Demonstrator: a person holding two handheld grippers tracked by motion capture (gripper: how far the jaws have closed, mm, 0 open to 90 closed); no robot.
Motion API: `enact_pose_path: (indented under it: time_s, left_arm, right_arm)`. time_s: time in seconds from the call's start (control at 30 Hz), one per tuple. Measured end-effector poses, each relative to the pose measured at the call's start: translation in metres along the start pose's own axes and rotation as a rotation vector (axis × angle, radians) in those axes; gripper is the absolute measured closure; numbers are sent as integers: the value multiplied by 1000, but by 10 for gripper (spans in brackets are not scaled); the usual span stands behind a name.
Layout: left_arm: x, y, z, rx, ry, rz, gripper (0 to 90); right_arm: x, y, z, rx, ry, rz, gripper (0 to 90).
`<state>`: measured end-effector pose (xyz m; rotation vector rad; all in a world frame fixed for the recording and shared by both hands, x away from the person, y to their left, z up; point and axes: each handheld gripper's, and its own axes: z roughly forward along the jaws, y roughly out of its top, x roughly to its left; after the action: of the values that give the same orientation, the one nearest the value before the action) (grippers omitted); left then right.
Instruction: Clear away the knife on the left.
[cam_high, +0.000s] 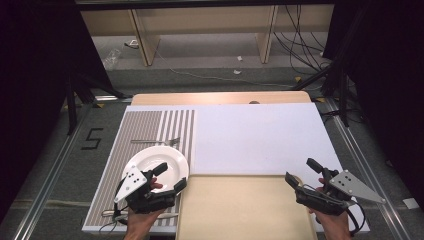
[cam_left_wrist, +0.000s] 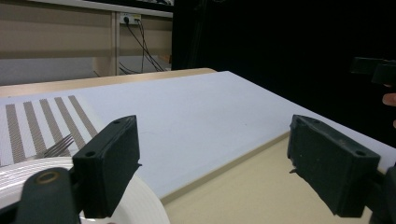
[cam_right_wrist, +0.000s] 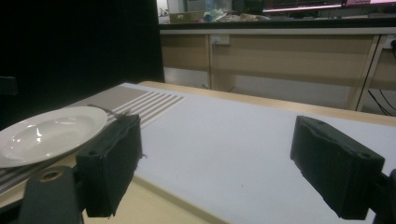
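Nearest the high camera, two forearms enter from six o'clock: the left gripper (cam_high: 168, 175) hovers over the round white ceramic plate (cam_high: 150, 157) at eight o'clock, jaws apart and empty, while the right gripper (cam_high: 302, 171), likewise spread, hangs at four o'clock over the white board (cam_high: 250, 135). A silver metal fork (cam_high: 155, 141) lies just beyond the plate on the grey striped placemat (cam_high: 145, 125). From the left gripper view, the plate's rim (cam_left_wrist: 144, 210) sits beneath the left jaw. From the right gripper view, the plate (cam_right_wrist: 46, 133) lies at nine o'clock. Judging by this, the approach is under way; next, the left gripper likely must lower onto the rim.
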<state>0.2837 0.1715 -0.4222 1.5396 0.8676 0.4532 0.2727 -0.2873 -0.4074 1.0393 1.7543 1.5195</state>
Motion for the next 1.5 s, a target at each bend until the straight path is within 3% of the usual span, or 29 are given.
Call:
enact_pose_path:
  time_s: [0.5,0.73,1.0,1.13,1.37,1.43,1.47,1.5]
  left_arm:
    - [6,5,-6,0,13,-7,159]
    - [10,11,-13,25,20,22,158]
    - [18,21,-20,125,-3,47,156]
    - [21,30,-25,188,-5,85,156]
    - [29,39,-36,259,-7,92,155]
    - [32,42,-40,326,-28,133,156]
    - [32,42,-40,326,-28,133,155]
    - [32,43,-43,348,-5,159,155]
  right_arm:
    - [0,1,-1,-15,9,6,161]
    - [0,1,-1,-14,19,5,159]
    - [0,2,-1,-17,15,4,159]
    - [0,1,-1,-6,20,4,159]
    - [0,1,0,-5,22,2,160]
    - [0,1,0,-7,20,-2,161]
    - [0,1,0,-7,20,-2,161]
    - [0,2,-1,-7,15,-1,161]
